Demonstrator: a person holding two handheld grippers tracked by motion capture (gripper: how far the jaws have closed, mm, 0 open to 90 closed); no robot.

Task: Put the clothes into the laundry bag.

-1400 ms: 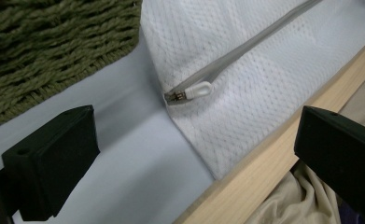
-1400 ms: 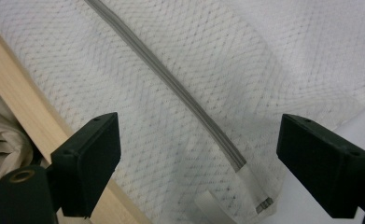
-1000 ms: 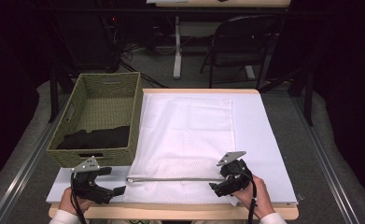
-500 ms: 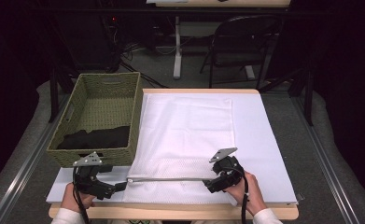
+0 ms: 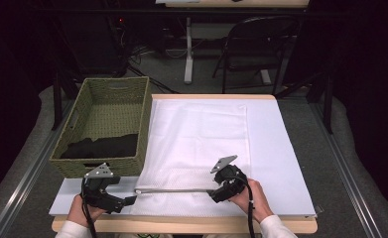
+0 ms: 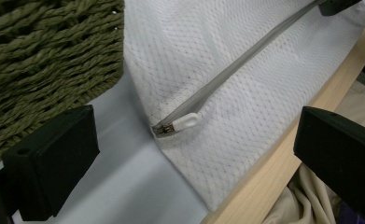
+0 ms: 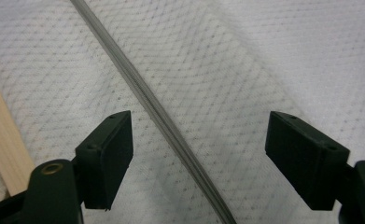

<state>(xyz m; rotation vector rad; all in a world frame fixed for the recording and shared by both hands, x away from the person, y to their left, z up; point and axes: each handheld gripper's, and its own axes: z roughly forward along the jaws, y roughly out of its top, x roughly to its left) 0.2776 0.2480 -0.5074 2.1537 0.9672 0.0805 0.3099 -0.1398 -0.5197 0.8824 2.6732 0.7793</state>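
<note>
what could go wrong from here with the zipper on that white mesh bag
1. The small white zipper pull lies flat at the corner of the white mesh laundry bag. The open left gripper could pinch mesh along with it, or miss.
2. The open right gripper straddles the grey zipper track without holding anything, so the bag may slide or bunch when the pull is tugged.
3. The green woven basket sits close beside the left gripper and could get bumped.

Your right gripper point(image 7: 199, 158) hangs over the white mesh bag point(image 7: 245, 60) with its jaws spread wide; the grey zipper point(image 7: 147, 102) runs slantwise between them, touching neither, and the pale wooden table edge point(image 7: 3, 140) shows at left
</note>
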